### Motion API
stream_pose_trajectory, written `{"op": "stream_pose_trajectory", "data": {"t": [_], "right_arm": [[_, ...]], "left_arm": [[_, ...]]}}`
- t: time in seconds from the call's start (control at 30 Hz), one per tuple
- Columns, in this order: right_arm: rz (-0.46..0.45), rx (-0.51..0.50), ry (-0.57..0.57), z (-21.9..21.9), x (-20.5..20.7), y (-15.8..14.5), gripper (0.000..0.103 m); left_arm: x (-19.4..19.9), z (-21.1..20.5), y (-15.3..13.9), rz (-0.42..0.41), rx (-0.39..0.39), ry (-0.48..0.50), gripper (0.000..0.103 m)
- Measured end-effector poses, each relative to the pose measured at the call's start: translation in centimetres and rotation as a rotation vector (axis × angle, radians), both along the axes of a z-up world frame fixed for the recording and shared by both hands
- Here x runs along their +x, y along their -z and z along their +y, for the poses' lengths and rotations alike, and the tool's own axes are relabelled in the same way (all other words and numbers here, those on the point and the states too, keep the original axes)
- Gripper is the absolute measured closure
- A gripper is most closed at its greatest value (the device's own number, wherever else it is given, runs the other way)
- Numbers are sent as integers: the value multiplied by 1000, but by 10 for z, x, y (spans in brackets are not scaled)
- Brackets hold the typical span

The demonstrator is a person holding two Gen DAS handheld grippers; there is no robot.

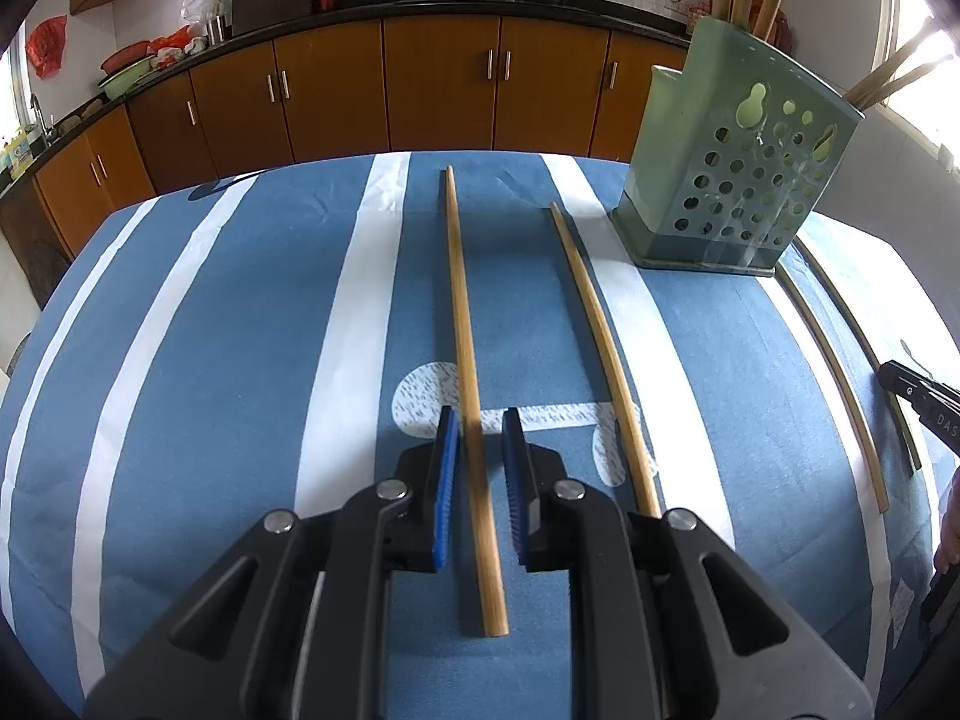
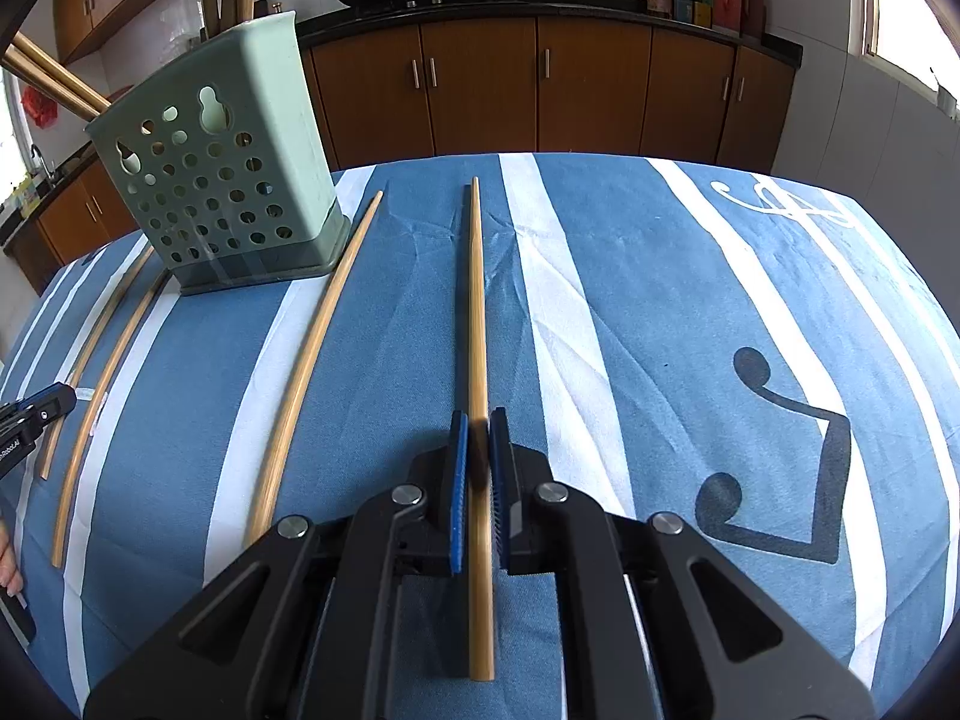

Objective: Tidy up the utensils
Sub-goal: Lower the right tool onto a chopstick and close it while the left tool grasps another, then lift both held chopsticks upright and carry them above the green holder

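Note:
Several bamboo chopsticks lie on a blue and white striped tablecloth. In the left wrist view one chopstick (image 1: pixel 465 348) runs between the blue pads of my left gripper (image 1: pixel 480 426), with small gaps on both sides; another chopstick (image 1: pixel 600 330) lies to its right. In the right wrist view a chopstick (image 2: pixel 477 312) runs between the pads of my right gripper (image 2: pixel 477 429), which stand very close around it. A green perforated utensil holder (image 1: pixel 732 156) with chopsticks standing in it sits at the back; it also shows in the right wrist view (image 2: pixel 222 162).
More chopsticks lie beside the holder (image 2: pixel 312 348) and near the table edge (image 2: pixel 99 396), (image 1: pixel 840 372). The other gripper's tip shows at each view's side (image 1: pixel 924 402), (image 2: pixel 30 414). Brown kitchen cabinets (image 1: pixel 444 78) stand beyond the table.

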State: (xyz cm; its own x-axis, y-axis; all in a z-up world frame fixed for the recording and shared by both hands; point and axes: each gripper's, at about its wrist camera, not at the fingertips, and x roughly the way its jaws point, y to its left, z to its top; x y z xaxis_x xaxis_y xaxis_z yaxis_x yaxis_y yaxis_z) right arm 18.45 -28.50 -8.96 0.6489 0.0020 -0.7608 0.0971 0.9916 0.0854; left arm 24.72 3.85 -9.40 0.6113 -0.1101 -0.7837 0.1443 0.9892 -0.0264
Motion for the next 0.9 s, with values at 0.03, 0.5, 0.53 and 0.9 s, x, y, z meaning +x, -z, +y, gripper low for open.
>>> {"op": "stream_pose_trajectory", "data": {"t": [0.03, 0.5, 0.53, 0.9], "right_arm": [[0, 0, 0, 0, 0, 0, 95], [0, 8, -4, -1, -19, 1, 95], [-1, 9, -6, -2, -20, 1, 95], [-196, 7, 3, -14, -54, -58, 95]], "left_arm": [[0, 0, 0, 0, 2, 0, 86], [-19, 4, -1, -1, 24, -41, 90], [-20, 3, -1, -1, 32, -43, 95], [-45, 11, -38, -62, -5, -18, 95]]}}
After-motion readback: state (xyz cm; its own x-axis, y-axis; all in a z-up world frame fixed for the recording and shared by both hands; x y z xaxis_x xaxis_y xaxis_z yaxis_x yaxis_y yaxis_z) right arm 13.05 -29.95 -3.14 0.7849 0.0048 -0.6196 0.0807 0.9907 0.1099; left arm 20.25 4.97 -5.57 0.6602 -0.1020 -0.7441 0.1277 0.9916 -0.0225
